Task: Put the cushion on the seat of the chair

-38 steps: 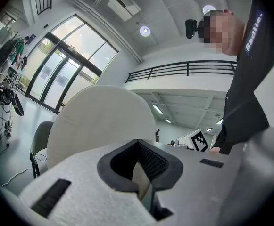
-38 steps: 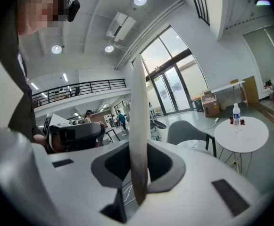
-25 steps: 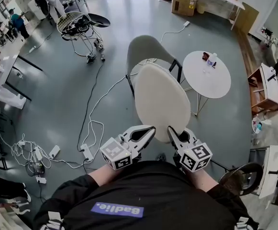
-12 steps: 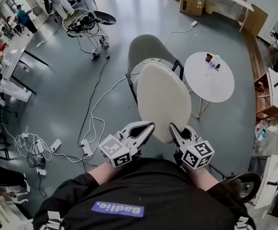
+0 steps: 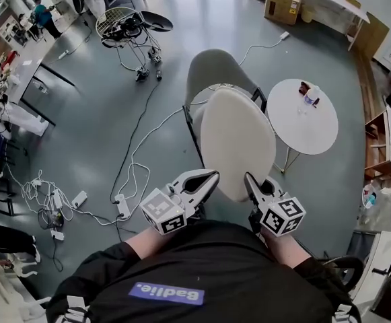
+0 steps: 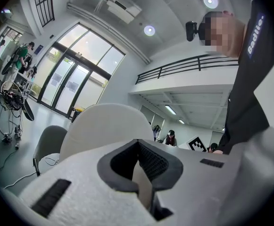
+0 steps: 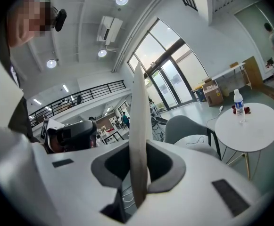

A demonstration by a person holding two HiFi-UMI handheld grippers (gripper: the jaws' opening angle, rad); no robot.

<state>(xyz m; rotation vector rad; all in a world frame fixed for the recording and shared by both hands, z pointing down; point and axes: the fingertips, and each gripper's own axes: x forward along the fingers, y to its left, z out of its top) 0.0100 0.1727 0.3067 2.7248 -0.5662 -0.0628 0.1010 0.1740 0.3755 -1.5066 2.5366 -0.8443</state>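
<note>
A cream oval cushion (image 5: 237,143) hangs flat in front of me, its far end over the grey chair (image 5: 214,71). Both grippers grip its near edge. My left gripper (image 5: 206,180) is shut on the near left corner, and in the left gripper view the cushion (image 6: 106,126) rises beyond the jaws, with cream fabric pinched between them. My right gripper (image 5: 252,183) is shut on the near right corner. The right gripper view shows the cushion (image 7: 139,121) edge-on, clamped between the pads. The chair (image 7: 189,125) stands behind it; the cushion hides most of the seat in the head view.
A round white table (image 5: 303,123) with a water bottle (image 5: 311,95) stands right of the chair. White cables and a power strip (image 5: 122,207) trail over the floor at left. A wire-basket cart (image 5: 123,27) is far left, a cardboard box (image 5: 280,3) at the back.
Both grippers and the cushion have moved forward towards the chair and slightly down. The grip on the cushion is unchanged.
</note>
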